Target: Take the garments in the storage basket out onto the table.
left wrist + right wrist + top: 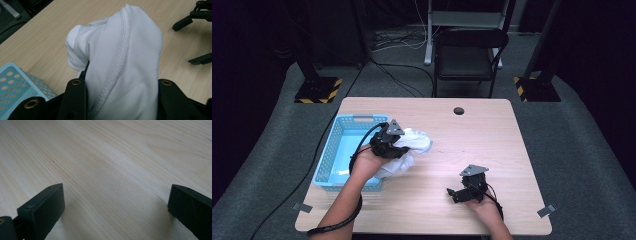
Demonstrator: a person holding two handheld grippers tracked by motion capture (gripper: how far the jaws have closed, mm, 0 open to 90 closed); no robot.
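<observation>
Bunched up into a lump, a white stitched-hem garment (125,62) is pinched between the jaws of the left tool (388,141), right beside the light blue perforated basket (332,155) near the left edge of the wooden bench (492,130). The cloth is seen partly lifted, with its lower folds draped against the basket's rim. Over on the right, the right tool (457,192) is held low over bare wood, jaws spread wide with nothing gripped.
</observation>
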